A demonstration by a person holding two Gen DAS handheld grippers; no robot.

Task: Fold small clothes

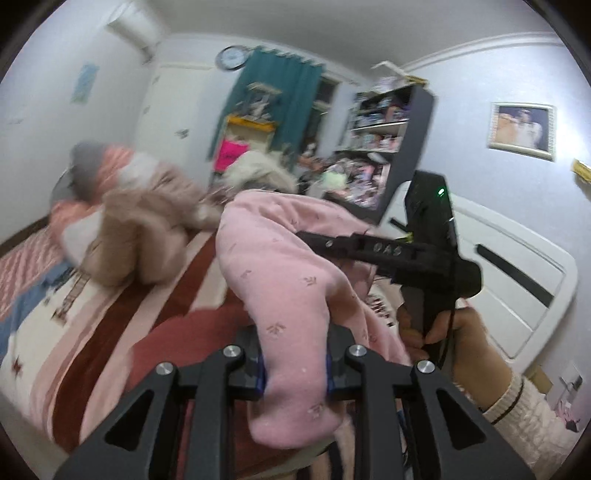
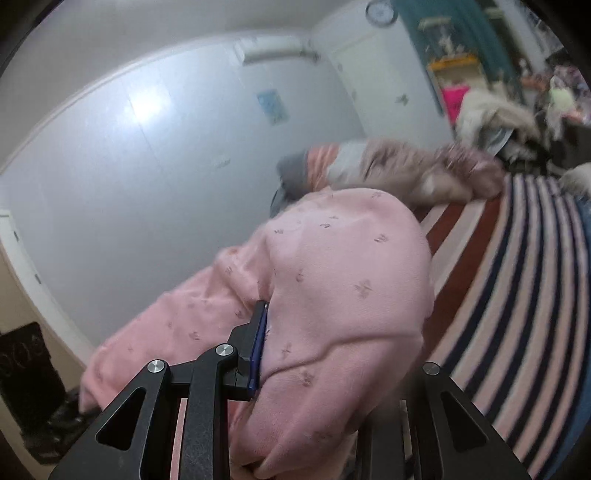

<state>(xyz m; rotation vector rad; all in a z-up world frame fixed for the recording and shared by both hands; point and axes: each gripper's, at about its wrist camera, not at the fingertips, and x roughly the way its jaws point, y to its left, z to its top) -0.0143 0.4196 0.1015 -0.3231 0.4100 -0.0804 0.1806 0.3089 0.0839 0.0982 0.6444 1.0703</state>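
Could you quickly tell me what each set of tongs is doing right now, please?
Left tongs: closed on the pink garment.
Right tongs: closed on the same pink garment.

1. The place was a bedroom in a home: a bed (image 1: 92,332) spread with a striped blanket filled the lower part of the left wrist view.
2. A pile of clothes (image 1: 147,229) lay on that bed.
3. A round wall clock (image 1: 232,57), a teal curtain (image 1: 284,107) and a framed picture (image 1: 521,127) furnished the pale walls.
4. A dark shelf unit (image 1: 391,147) stood crammed with toys and boxes.
5. An air conditioner (image 1: 135,31) hung near the ceiling.
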